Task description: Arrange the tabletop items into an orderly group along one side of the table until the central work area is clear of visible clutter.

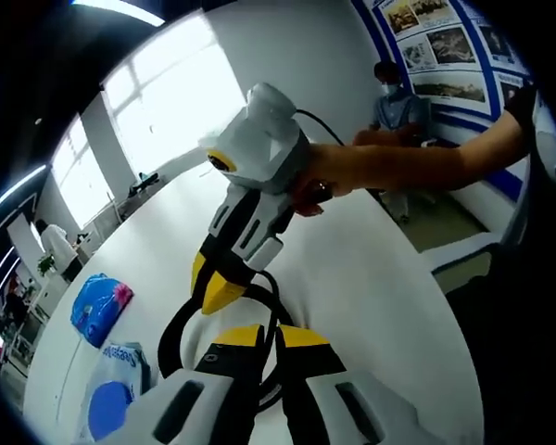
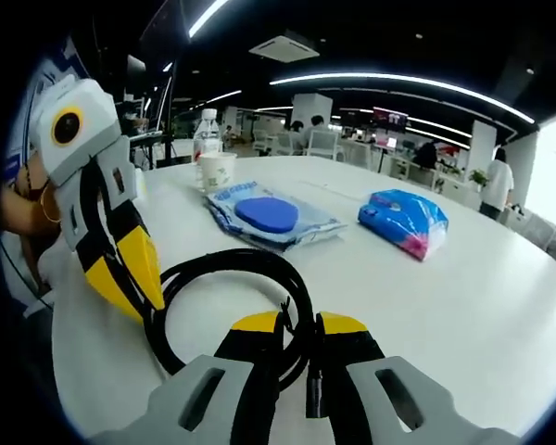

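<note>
Right gripper point(image 2: 298, 326) clamped on the coiled black cable point(image 2: 232, 269) on the white table point(image 2: 463, 297); left gripper point(image 1: 271, 336) pinches that cable too, near the blue tissue pack point(image 2: 403, 221) and clear pouch point(image 2: 269, 218)

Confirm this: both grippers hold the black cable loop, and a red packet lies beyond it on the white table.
Wrong colour only. In the right gripper view the packet beyond the black cable loop is blue, not red. It lies on the white table.
</note>
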Available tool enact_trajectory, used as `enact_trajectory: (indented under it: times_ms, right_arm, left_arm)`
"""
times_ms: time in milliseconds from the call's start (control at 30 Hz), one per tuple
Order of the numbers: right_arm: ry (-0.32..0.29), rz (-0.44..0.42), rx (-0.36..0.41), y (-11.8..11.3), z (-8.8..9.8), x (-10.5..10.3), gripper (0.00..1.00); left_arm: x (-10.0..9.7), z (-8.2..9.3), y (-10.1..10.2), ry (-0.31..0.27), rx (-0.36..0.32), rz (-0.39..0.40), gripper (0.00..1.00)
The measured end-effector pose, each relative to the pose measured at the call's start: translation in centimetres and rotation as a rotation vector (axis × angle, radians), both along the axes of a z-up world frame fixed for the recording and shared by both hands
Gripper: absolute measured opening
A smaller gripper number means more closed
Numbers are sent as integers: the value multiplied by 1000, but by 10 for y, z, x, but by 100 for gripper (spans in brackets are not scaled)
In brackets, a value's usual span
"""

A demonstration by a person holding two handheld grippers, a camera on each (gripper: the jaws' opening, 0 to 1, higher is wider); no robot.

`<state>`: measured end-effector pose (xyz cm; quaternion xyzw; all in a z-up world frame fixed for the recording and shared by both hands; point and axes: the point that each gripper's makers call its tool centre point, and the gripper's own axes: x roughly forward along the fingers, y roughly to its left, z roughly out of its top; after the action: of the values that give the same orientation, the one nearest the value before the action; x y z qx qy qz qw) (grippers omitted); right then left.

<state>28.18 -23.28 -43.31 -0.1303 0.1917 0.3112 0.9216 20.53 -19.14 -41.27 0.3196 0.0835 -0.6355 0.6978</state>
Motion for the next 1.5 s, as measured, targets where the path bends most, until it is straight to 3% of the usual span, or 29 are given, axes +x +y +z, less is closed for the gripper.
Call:
enact_trajectory:
  times_ms: [333, 633, 800, 867, 1000, 1500]
  right_arm:
    - [-4, -1, 2, 5, 0, -4, 12]
    - [39, -8, 16, 4, -12, -7, 13]
    - [41, -39, 99, 2, -4, -5, 15]
    - [40, -47, 114, 1, -1, -5, 18]
    - [39, -58, 127, 1, 4, -5, 19]
    - [45, -57, 128, 4, 5, -4, 19]
  left_arm:
    - [-5, -2, 3, 11, -7, -11, 2]
    - [-4, -5, 4, 33, -20, -4, 4]
    - [5, 1, 8, 67, -62, 42, 12]
    - [12, 9, 10, 78, -99, 83, 20]
    - [23, 26, 12, 75, -182, 146, 20]
    - [25, 21, 18, 54, -155, 155, 20]
